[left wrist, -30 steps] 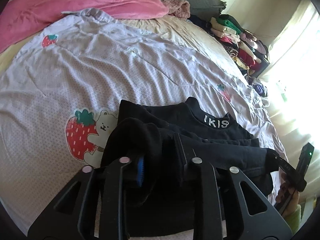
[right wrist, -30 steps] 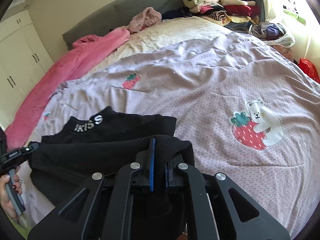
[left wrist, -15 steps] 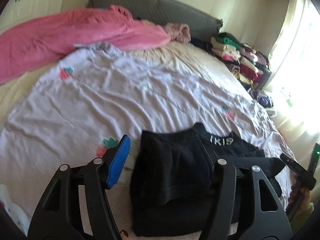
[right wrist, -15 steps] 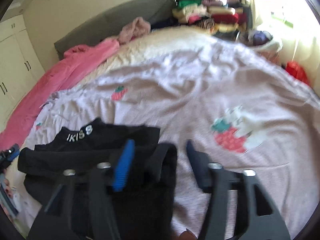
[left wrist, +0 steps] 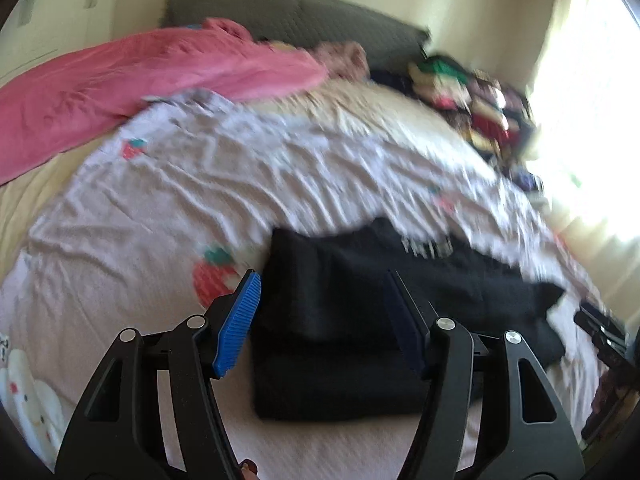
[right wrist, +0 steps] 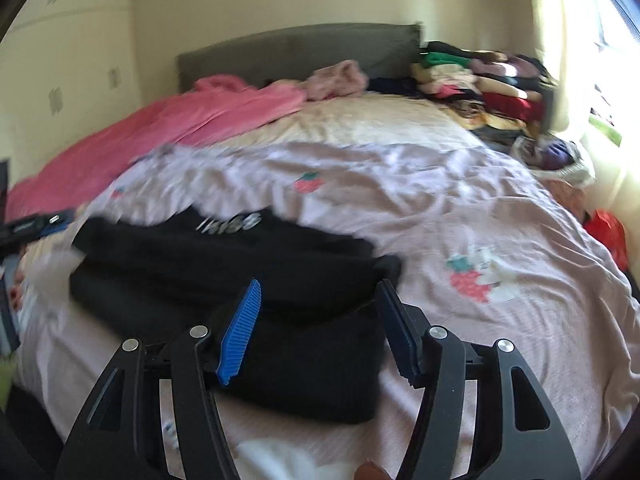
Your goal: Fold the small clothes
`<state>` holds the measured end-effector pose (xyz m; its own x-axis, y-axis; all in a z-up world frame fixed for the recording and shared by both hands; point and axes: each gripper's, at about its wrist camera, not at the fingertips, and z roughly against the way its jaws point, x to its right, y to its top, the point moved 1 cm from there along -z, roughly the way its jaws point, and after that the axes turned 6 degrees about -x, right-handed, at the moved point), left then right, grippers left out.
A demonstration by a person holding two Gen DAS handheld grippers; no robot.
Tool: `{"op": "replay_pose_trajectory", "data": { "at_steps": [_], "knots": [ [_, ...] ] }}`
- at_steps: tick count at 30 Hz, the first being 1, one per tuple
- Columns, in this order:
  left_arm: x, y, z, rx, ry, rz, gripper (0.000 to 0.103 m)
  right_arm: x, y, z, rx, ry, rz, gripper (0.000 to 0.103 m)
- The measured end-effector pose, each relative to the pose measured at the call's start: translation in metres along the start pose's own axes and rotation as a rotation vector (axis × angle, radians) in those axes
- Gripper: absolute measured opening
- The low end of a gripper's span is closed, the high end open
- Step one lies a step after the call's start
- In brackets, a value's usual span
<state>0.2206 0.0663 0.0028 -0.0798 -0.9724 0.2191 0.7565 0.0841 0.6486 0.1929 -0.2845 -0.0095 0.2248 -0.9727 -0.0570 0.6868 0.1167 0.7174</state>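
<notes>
A small black garment (left wrist: 360,300) with white letters on its collar lies folded on the pale pink strawberry-print bedspread (left wrist: 160,208). It also shows in the right wrist view (right wrist: 248,280). My left gripper (left wrist: 322,320) is open and empty, just above the garment's left end. My right gripper (right wrist: 318,328) is open and empty, above the garment's right end. Both views are blurred by motion.
A pink blanket (left wrist: 120,80) lies along the far left of the bed. A stack of folded clothes (right wrist: 480,84) sits at the far right by the dark headboard (right wrist: 296,52). A bright window is at the right. The other gripper shows at the edge (left wrist: 600,328).
Both grippers were shut on the black garment's folded edge, then opened and let it go. Both have since drawn back and up from the garment.
</notes>
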Motion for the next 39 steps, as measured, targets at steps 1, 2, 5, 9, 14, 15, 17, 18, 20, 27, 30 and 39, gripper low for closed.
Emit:
{"op": "replay_pose_trajectory", "data": {
  "at_steps": [1,2,5,9,14,15,17,18,20,27,30,39],
  "knots": [
    [0.009,-0.005,-0.006,-0.034,-0.016,-0.025,0.055,-0.010,-0.004,-0.003,-0.017,0.026,0.026,0.049],
    [0.016,-0.010,-0.010,-0.057,-0.021,-0.045,0.054,-0.017,-0.006,-0.005,-0.030,0.040,0.045,0.044],
    [0.033,-0.022,-0.027,-0.143,-0.010,-0.117,0.043,-0.036,-0.013,-0.020,-0.088,0.048,0.099,0.037],
    [0.035,-0.037,-0.049,-0.252,0.018,-0.158,0.041,-0.039,-0.018,-0.055,-0.197,-0.004,0.087,0.035],
    [0.026,-0.034,-0.053,-0.207,0.050,-0.146,0.042,-0.037,-0.010,-0.075,-0.194,-0.001,0.072,0.035],
    [0.025,-0.033,-0.053,-0.189,0.069,-0.159,0.043,-0.036,-0.006,-0.078,-0.192,0.003,0.067,0.035],
    [0.027,-0.031,-0.053,-0.172,0.079,-0.172,0.048,-0.029,0.002,-0.091,-0.207,0.015,0.034,0.034],
    [0.027,-0.030,-0.055,-0.167,0.076,-0.174,0.050,-0.024,0.007,-0.099,-0.215,0.017,0.010,0.034],
    [0.027,-0.027,-0.059,-0.164,0.066,-0.171,0.054,-0.022,0.014,-0.106,-0.216,0.015,0.000,0.034],
    [0.022,0.002,-0.070,-0.142,-0.019,-0.103,0.063,-0.017,0.050,-0.118,-0.166,-0.021,0.003,0.034],
    [0.018,0.021,-0.076,-0.123,-0.043,-0.037,0.065,-0.007,0.066,-0.124,-0.148,-0.034,-0.024,0.034],
    [-0.025,0.039,-0.078,-0.069,-0.130,0.196,0.066,0.023,0.092,-0.113,-0.076,-0.108,-0.048,0.038]
  ]
}}
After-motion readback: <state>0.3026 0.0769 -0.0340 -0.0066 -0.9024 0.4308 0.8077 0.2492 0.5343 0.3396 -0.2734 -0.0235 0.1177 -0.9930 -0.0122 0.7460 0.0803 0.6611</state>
